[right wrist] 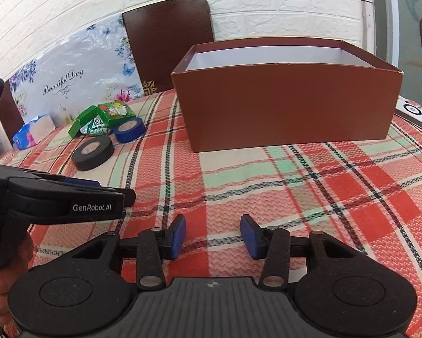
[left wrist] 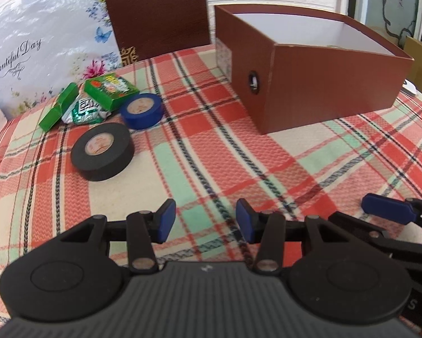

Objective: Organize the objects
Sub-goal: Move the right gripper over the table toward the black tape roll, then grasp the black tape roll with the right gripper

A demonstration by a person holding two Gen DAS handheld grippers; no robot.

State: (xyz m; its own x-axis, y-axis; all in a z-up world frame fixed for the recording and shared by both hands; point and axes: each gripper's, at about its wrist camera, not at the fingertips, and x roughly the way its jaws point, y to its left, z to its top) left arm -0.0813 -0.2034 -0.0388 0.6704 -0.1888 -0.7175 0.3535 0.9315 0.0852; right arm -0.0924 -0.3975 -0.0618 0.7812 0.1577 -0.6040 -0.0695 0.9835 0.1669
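Note:
A black tape roll (left wrist: 102, 152) (right wrist: 94, 152) lies flat on the plaid cloth, a blue tape roll (left wrist: 141, 110) (right wrist: 127, 130) behind it. Beyond them lie two green boxes (left wrist: 110, 87) (left wrist: 59, 107) (right wrist: 115, 111) and a silver-green packet (left wrist: 86, 112). An open brown box (left wrist: 309, 90) (right wrist: 287, 107) with a white inside stands at the right back. My left gripper (left wrist: 205, 221) is open and empty, near the front, well short of the tapes. My right gripper (right wrist: 213, 236) is open and empty, in front of the brown box.
A brown board (left wrist: 157, 11) and a floral "Beautiful Day" bag (left wrist: 41, 48) lean on the white brick wall behind. A blue tissue pack (right wrist: 30, 135) sits at far left. A white device (right wrist: 413, 112) lies right of the box. The plaid cloth (left wrist: 239, 163) covers the table.

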